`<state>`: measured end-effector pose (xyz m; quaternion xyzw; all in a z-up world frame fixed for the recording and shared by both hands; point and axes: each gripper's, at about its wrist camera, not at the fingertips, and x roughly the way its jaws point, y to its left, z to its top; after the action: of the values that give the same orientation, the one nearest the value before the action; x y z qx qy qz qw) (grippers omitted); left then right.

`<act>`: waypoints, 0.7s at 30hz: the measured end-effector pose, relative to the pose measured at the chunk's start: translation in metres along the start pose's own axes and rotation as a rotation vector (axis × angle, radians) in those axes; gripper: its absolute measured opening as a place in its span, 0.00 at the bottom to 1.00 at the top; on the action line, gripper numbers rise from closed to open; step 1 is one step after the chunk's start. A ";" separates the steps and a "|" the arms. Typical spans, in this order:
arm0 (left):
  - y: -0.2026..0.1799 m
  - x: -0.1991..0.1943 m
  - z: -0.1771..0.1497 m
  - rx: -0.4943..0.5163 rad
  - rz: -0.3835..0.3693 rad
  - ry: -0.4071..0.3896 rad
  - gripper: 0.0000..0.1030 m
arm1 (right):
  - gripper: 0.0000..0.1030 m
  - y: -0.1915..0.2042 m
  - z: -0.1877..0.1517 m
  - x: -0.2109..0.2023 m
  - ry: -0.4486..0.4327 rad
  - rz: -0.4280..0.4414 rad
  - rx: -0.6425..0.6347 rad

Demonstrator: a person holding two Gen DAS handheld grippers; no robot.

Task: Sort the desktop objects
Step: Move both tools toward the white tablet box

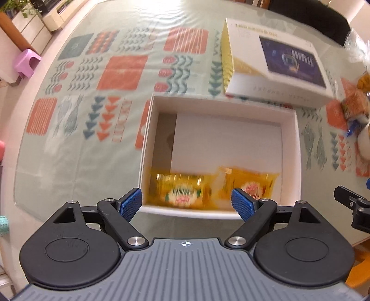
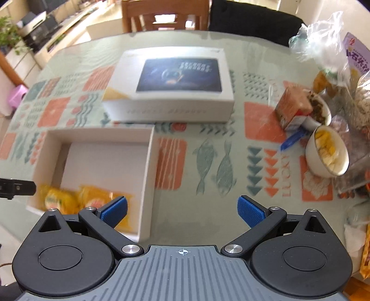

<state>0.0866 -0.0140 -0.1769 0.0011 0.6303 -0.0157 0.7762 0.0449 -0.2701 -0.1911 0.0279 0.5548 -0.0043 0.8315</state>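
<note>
An open white box (image 1: 148, 129) stands on the patterned tablecloth. Two yellow snack packets (image 1: 182, 189) (image 1: 249, 183) lie side by side at its near end. My left gripper (image 1: 186, 203) hovers open and empty over the box's near rim. In the right wrist view the same box (image 2: 148, 166) sits at the lower left with the packets (image 2: 92, 196) inside. My right gripper (image 2: 182, 211) is open and empty above the tablecloth, just right of the box.
The box's lid (image 2: 168, 83) with a dark picture lies behind it. At the right are a small carton (image 2: 293, 108), two bowls of food (image 2: 328, 152), a blue clip (image 2: 292, 140) and plastic bags (image 2: 328, 41). A wooden chair (image 2: 164, 14) stands beyond the table.
</note>
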 end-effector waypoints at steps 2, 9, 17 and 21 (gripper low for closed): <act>0.001 0.004 0.017 0.020 -0.015 -0.009 1.00 | 1.00 -0.003 0.014 0.003 -0.007 -0.025 0.000; -0.012 0.033 0.078 0.106 0.009 -0.006 1.00 | 1.00 -0.019 0.060 0.012 -0.024 -0.081 0.026; -0.049 0.032 0.111 0.180 0.044 -0.042 1.00 | 1.00 -0.044 0.112 0.031 -0.015 -0.028 0.006; -0.063 0.033 0.126 0.153 0.006 -0.031 1.00 | 1.00 -0.057 0.140 0.046 -0.006 0.048 -0.001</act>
<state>0.2149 -0.0802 -0.1823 0.0620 0.6153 -0.0612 0.7835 0.1893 -0.3333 -0.1819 0.0405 0.5513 0.0158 0.8332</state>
